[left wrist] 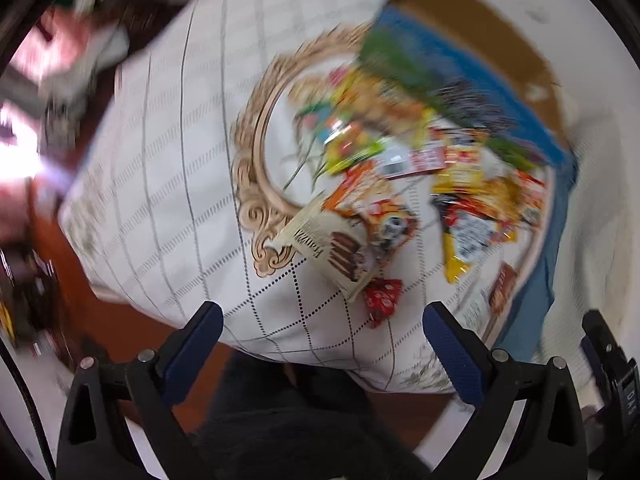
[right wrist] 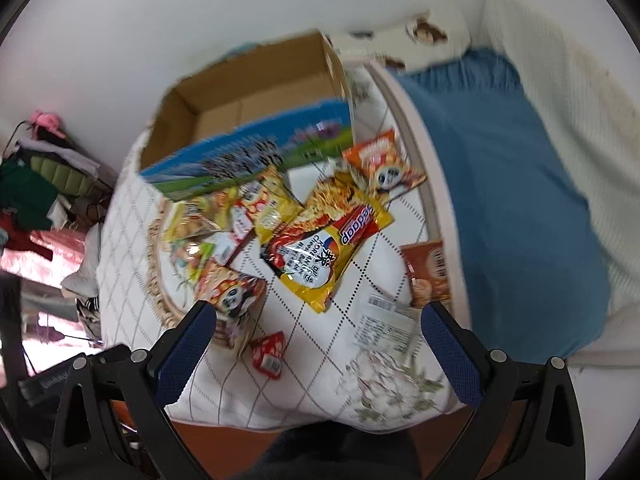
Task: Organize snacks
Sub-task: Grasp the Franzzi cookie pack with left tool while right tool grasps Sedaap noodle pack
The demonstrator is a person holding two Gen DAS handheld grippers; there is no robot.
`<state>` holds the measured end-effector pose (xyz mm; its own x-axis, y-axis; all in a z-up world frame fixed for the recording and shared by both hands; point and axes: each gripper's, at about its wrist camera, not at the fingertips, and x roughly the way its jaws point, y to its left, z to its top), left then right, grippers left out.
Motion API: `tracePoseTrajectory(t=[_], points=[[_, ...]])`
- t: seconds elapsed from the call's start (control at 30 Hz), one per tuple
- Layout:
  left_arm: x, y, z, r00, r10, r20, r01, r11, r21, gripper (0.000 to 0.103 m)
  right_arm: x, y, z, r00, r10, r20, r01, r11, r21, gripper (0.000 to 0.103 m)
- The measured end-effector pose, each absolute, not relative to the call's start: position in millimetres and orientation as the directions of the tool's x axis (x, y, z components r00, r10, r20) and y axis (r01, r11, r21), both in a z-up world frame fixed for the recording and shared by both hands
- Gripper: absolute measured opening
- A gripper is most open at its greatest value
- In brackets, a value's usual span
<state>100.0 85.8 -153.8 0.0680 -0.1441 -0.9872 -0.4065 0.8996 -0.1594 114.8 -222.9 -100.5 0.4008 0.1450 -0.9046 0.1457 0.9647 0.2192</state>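
Both the left gripper point(left wrist: 323, 330) and right gripper point(right wrist: 319, 330) hold their jaws wide, gripping nothing, above the tabletop point(right wrist: 132, 240). Ahead, the yellow noodle packet point(right wrist: 326, 240) lies flat among scattered snacks, long axis diagonal, near the open cardboard box point(right wrist: 248, 92).

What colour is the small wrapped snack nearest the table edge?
Red with white markings, clearest in the right wrist view.

The snack packets point(right wrist: 324, 240) are all glossy plastic film, crinkly looking. Behind them, the box point(right wrist: 256, 92) is matt brown cardboard inside with a printed outer face. The tablecloth point(right wrist: 132, 248) under the packets looks like smooth, matt patterned fabric.
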Motion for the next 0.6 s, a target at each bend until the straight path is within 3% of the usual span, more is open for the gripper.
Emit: tracePoseTrajectory(t=[0.17,0.4,0.6], points=[[131,93,-219,0.011,-0.34,-0.94,-0.547,0.785,-0.29,0.097,172,-227,-168,0.328,0.166,-0.93,0.222,0.943,0.247,0.103],[136,98,-291,-0.064,-0.469,-0.881,-0.712,0.64,-0.289,0.097,211,-220,-228,0.237,0.165,-0.957,0.268,0.936,0.228,0.102],[136,91,-319,-0.087,-0.443,-0.892,-0.735,0.634,-0.243,0.077,226,-213,-260,0.215,0.171,-0.961,0.281,0.932,0.229,0.088]])
